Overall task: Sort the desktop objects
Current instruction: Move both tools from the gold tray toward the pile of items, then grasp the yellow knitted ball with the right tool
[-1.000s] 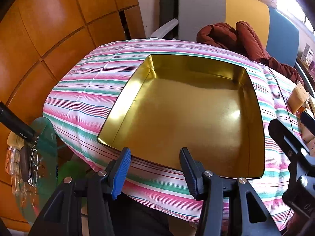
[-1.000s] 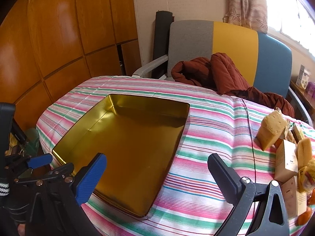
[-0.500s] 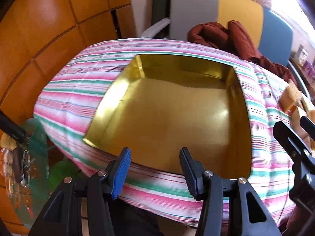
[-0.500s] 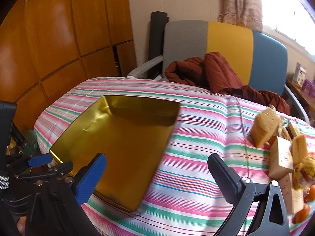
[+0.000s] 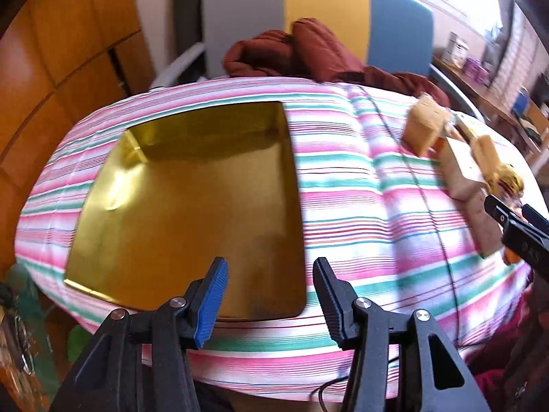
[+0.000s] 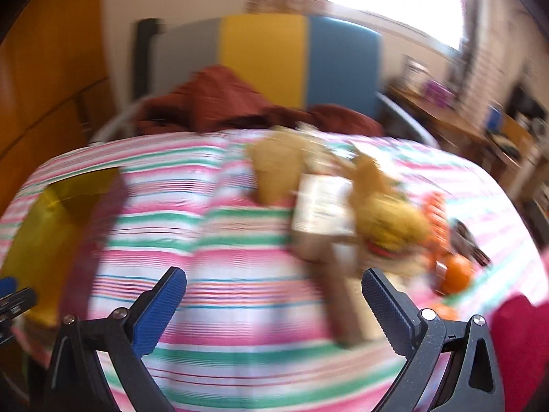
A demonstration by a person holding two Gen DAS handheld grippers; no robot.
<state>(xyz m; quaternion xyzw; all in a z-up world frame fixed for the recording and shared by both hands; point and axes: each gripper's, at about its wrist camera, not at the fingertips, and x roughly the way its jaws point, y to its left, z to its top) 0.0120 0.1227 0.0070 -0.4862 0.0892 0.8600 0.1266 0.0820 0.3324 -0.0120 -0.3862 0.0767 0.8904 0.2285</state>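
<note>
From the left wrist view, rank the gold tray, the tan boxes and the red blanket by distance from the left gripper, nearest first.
1. Gold tray: just beyond the left gripper, slightly left.
2. Tan boxes: farther off, at right.
3. Red blanket: beyond the table, on the chair.

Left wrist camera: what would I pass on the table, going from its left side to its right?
Gold tray → bare striped tablecloth with a thin dark cable running across it → tan blocks and cardboard boxes → tip of the right gripper at the picture's edge.
</note>
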